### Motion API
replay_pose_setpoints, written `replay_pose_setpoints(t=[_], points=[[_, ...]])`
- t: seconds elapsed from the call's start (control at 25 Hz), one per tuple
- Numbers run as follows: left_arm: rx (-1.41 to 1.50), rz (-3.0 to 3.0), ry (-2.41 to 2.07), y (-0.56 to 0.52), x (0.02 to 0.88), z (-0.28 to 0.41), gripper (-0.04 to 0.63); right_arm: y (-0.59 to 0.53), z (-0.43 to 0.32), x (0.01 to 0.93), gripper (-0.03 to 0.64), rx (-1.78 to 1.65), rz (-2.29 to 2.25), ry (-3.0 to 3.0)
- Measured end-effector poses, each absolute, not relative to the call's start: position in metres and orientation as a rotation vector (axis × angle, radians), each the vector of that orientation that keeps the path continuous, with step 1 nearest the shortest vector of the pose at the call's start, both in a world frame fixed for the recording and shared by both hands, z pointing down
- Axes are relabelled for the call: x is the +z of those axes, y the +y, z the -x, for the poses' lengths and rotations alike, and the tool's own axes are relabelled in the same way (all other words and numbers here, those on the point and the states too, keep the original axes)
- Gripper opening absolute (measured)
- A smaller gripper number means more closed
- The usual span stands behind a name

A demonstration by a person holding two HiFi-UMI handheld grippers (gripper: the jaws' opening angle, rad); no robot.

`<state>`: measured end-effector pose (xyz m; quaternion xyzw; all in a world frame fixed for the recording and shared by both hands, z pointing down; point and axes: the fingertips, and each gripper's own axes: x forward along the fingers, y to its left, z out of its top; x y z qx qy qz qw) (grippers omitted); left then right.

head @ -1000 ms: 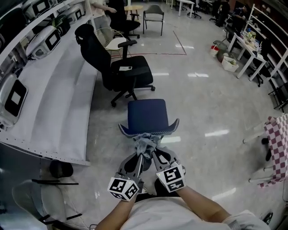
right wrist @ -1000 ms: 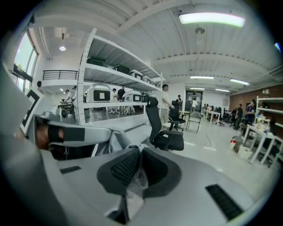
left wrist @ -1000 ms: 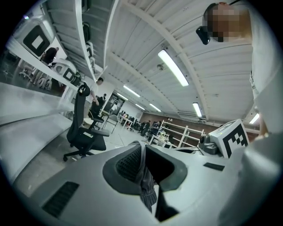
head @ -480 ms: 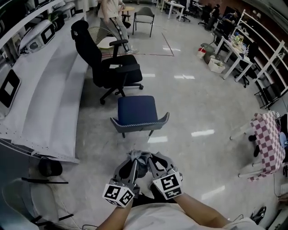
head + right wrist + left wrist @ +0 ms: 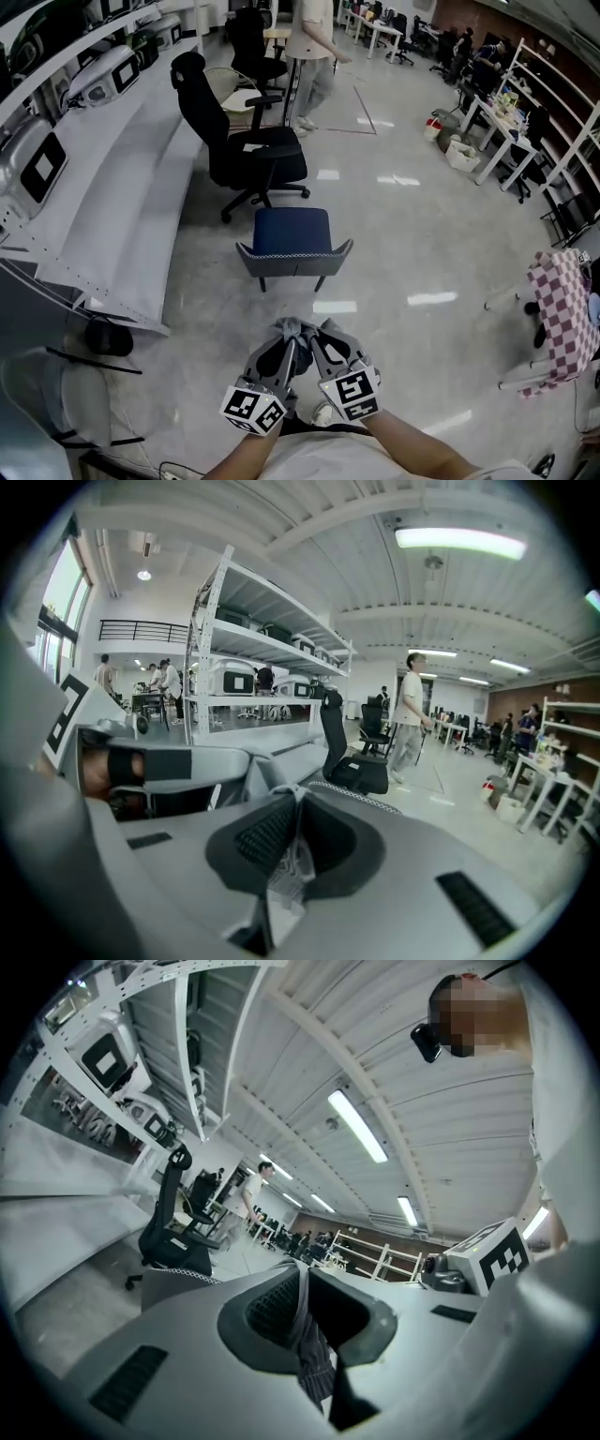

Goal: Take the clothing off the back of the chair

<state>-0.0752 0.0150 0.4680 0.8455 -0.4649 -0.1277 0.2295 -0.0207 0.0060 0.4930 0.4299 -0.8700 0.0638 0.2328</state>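
step: clothing [image 5: 298, 324] judged already off chair [image 5: 292, 242], carry-off in hand | left gripper [image 5: 285, 335]: clenched on clothing | right gripper [image 5: 315, 332]: clenched on clothing, bunched at both tips | chair: ahead of grippers, well apart | next: probably hold both grips firm, pick a drop spot

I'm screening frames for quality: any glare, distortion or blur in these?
Head view: lights glare on the shiny floor. Left gripper view: heavy fisheye, dark corners. Right gripper view: ceiling lamp blown out, clothing in the jaws fairly sharp.
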Motion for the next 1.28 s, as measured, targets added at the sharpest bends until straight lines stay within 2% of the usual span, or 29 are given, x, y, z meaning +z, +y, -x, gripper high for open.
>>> replay_pose_setpoints(t=[0.52,1.28], points=[[-0.24,-2.302,-1.372,0.097,0.473,0.027,0.034,0.076,-0.024,0.499,0.035,0.26,-1.1,-2.519],[-0.251,-2.418,-1.362,0.081,0.433,0.031,0.034,0.065,-0.014,0.456,0.035,0.225,-1.192,-2.559]])
